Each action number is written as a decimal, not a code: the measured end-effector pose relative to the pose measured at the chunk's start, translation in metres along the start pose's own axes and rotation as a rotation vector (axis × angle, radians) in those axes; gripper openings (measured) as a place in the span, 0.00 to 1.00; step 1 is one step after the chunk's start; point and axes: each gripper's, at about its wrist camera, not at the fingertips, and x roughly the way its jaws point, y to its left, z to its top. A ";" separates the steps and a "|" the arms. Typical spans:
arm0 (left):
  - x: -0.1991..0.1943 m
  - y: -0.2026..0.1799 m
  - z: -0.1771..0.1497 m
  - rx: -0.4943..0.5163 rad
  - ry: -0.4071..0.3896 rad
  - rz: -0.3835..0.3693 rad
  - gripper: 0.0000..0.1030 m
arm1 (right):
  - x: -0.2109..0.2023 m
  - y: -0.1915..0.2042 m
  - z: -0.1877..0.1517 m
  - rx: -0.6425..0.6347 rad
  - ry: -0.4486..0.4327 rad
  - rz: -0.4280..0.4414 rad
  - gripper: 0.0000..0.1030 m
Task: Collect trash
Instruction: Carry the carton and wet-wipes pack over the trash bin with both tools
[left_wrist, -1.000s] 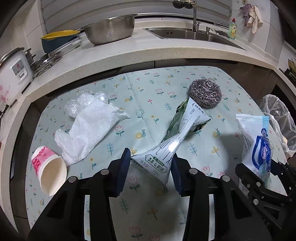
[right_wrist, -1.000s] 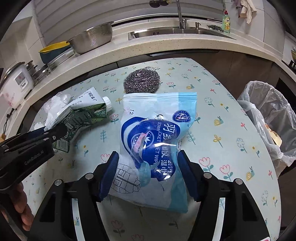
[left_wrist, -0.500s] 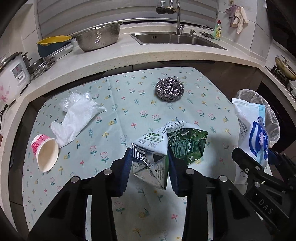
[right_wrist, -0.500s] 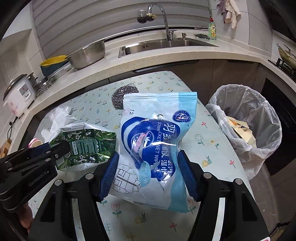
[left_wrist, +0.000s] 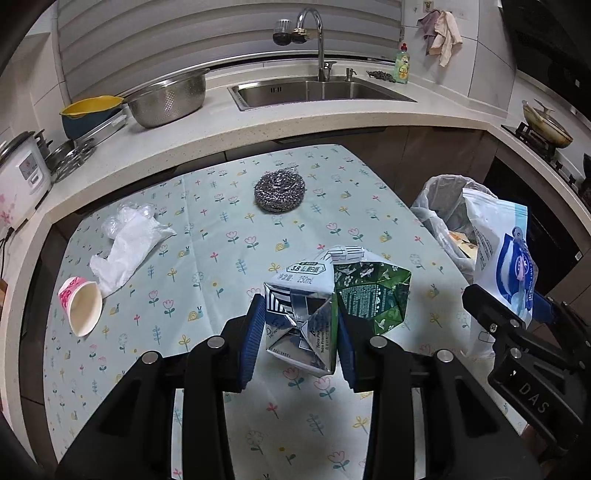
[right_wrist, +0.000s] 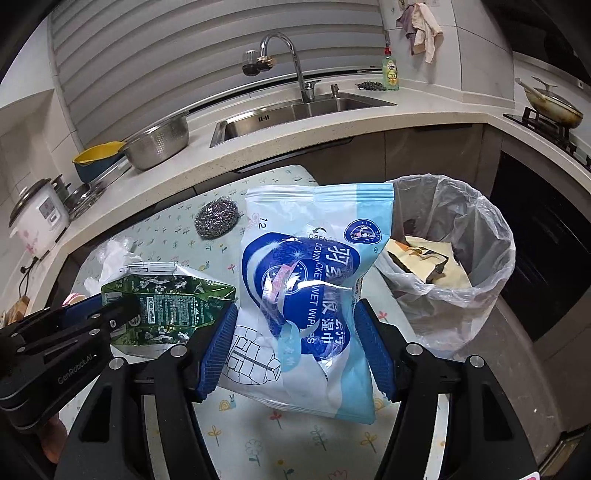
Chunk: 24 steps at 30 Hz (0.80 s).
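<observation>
My left gripper (left_wrist: 301, 332) is shut on a crushed green and white milk carton (left_wrist: 332, 299), held above the table; the carton also shows in the right wrist view (right_wrist: 166, 302). My right gripper (right_wrist: 295, 347) is shut on a blue and white wet-wipes pack (right_wrist: 314, 288), held above the table's right edge beside the trash bin (right_wrist: 461, 236). The bin has a clear liner and holds some trash. The pack (left_wrist: 509, 273) also shows in the left wrist view, in front of the bin (left_wrist: 439, 206).
On the flowered tablecloth (left_wrist: 221, 258) lie a steel scourer (left_wrist: 279, 191), a white plastic glove (left_wrist: 129, 243) and a tipped paper cup (left_wrist: 81, 304). Behind runs a counter with a sink (left_wrist: 317, 92), a colander (left_wrist: 166, 98) and a rice cooker (left_wrist: 22, 177).
Both grippers have risen and moved right toward the bin with their loads. The carton has been lifted off the table. The bin is now much closer.
</observation>
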 end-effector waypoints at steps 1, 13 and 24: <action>-0.002 -0.005 0.001 0.005 -0.003 -0.001 0.34 | -0.002 -0.004 0.000 0.006 -0.002 0.000 0.61; -0.009 -0.064 0.009 0.066 -0.017 -0.024 0.34 | -0.019 -0.063 -0.004 0.084 -0.023 -0.028 0.61; -0.003 -0.113 0.022 0.122 -0.023 -0.041 0.34 | -0.022 -0.119 -0.007 0.167 -0.029 -0.059 0.61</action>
